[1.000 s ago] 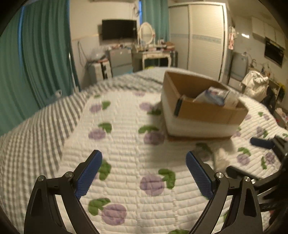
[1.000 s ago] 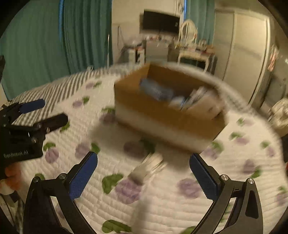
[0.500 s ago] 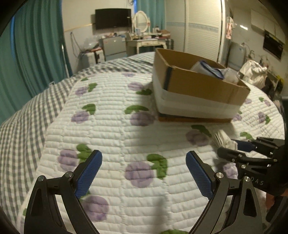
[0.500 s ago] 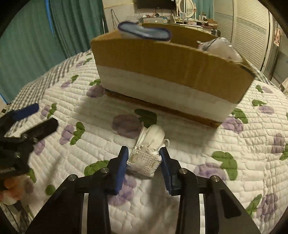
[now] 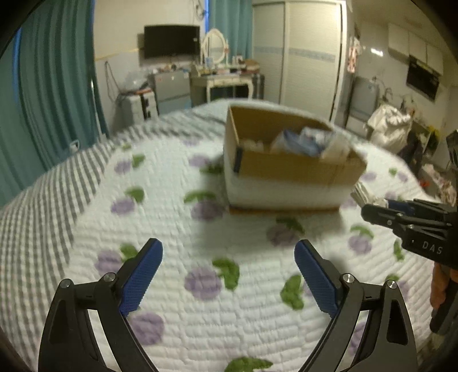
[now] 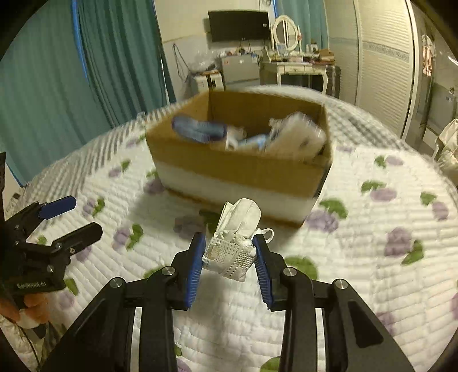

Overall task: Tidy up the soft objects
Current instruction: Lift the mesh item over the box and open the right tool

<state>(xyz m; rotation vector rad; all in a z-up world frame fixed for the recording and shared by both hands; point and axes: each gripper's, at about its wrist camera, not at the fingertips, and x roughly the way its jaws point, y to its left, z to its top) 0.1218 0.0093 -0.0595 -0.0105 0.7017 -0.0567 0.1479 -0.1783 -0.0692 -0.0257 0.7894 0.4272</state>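
A small white bundle of mesh fabric [image 6: 233, 246], rolled up like a sock or mask, sits pinched between the two blue pads of the right claw [image 6: 229, 259], which is closed on it from both sides. The bundle is lifted off the quilt, and its upper end points toward the cardboard box [image 6: 240, 168] just ahead. From the left wrist view, the same white bundle [image 5: 361, 193] shows at the tip of the right claw [image 5: 380, 207], close beside the box's near right corner.

The box [image 5: 289, 168] stands on the bed, open at the top, with a white band around its lower half. Inside lie several soft things: a blue item [image 6: 199, 130] by the left wall and pale packets [image 6: 294, 137] toward the right.

The left claw [image 5: 229, 274] is wide open, holding nothing, its blue pads [image 5: 141, 276] spread apart above the quilt [image 5: 206, 234], well short of the box. It also shows at the left edge of the right wrist view [image 6: 61, 220], jaws parted.

The quilt is white with purple and green flowers over a grey checked bedcover [image 5: 43, 206]. Beyond the bed are teal curtains [image 6: 51, 85], a wall television [image 6: 239, 25], a dressing table [image 6: 297, 71] with an oval mirror, and a white wardrobe [image 5: 309, 54].
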